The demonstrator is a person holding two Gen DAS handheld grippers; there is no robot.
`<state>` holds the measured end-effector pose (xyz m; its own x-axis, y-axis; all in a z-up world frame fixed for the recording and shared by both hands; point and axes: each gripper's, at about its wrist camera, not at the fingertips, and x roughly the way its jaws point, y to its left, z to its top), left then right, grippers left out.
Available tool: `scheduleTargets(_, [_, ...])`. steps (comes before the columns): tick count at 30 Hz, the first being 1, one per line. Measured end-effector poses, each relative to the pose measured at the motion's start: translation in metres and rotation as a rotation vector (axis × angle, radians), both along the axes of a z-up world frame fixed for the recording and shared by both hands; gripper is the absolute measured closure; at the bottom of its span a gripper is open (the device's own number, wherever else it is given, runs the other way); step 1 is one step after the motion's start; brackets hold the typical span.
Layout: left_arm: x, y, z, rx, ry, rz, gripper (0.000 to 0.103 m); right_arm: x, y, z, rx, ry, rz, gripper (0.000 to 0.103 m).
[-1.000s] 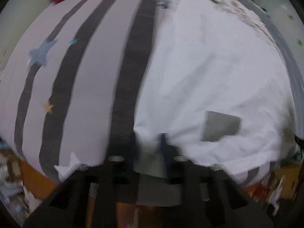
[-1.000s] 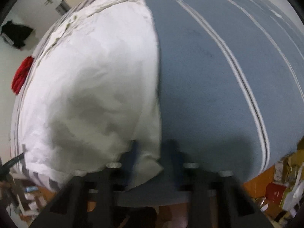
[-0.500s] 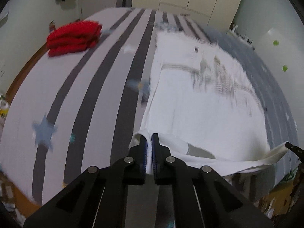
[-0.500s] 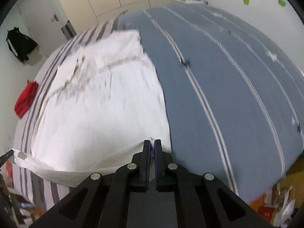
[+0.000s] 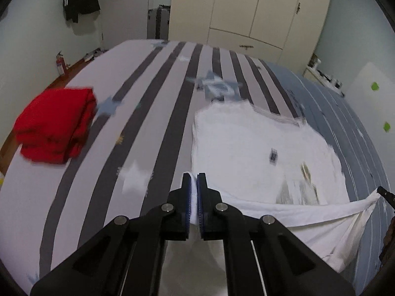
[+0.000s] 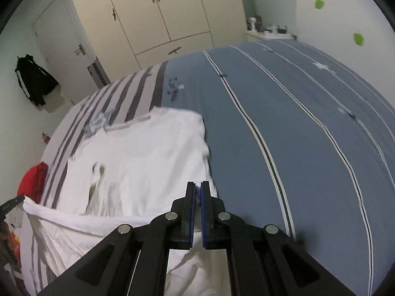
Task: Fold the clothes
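A white T-shirt (image 5: 259, 148) (image 6: 148, 153) lies on the bed, neck end toward the far wardrobe. Its near hem is lifted off the bed and stretched taut between the two grippers. My left gripper (image 5: 194, 176) is shut on the hem's left corner, with white cloth showing between its blue pads. My right gripper (image 6: 198, 185) is shut on the hem's right corner. Each gripper's tip appears at the edge of the other's view, the right gripper (image 5: 385, 193) and the left gripper (image 6: 9, 203). Loose cloth sags under the raised hem.
A folded red garment (image 5: 53, 125) (image 6: 33, 181) sits on the bed's left side. The bed cover (image 5: 148, 113) is grey-striped on the left and blue (image 6: 296, 123) on the right. A wardrobe (image 6: 158, 17) and door stand beyond. Clutter lies on the floor near the bed's foot.
Both grippers rose and carried the shirt's near hem up and toward the far end of the bed. The views tilted up from close on the cloth to the whole bed and wardrobe.
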<state>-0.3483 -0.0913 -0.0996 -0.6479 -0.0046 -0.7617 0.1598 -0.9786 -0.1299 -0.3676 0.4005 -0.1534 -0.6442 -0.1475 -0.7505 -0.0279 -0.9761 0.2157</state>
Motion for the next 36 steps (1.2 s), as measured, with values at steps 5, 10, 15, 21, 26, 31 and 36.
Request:
scheduleTargets(5, [-0.082, 0.014, 0.004, -0.047, 0.015, -0.009, 0.1, -0.094, 0.007, 0.0, -0.013, 0.006, 0.016, 0.103])
scheduleTargets(10, [-0.122, 0.02, -0.012, -0.053, -0.031, -0.065, 0.1, -0.152, -0.002, -0.01, 0.019, -0.03, 0.064, 0.103])
scheduleTargets(15, [-0.104, 0.008, -0.053, -0.07, -0.104, -0.055, 0.093, -0.13, -0.008, -0.042, 0.051, -0.096, 0.082, 0.096])
scheduleTargets(21, [-0.078, 0.005, -0.092, -0.083, -0.163, -0.086, 0.061, -0.093, -0.026, -0.082, 0.078, -0.163, 0.096, 0.072])
scheduleTargets(26, [-0.078, 0.001, -0.108, -0.066, -0.184, -0.07, 0.055, -0.089, -0.057, -0.09, 0.156, -0.149, 0.151, 0.058])
scheduleTargets(31, [-0.086, 0.01, -0.115, -0.095, -0.183, -0.089, 0.054, -0.102, -0.08, -0.107, 0.291, -0.185, 0.156, 0.058])
scheduleTargets(36, [-0.099, 0.009, -0.121, -0.059, -0.17, -0.097, 0.054, -0.109, -0.068, -0.118, 0.244, -0.221, 0.113, 0.061])
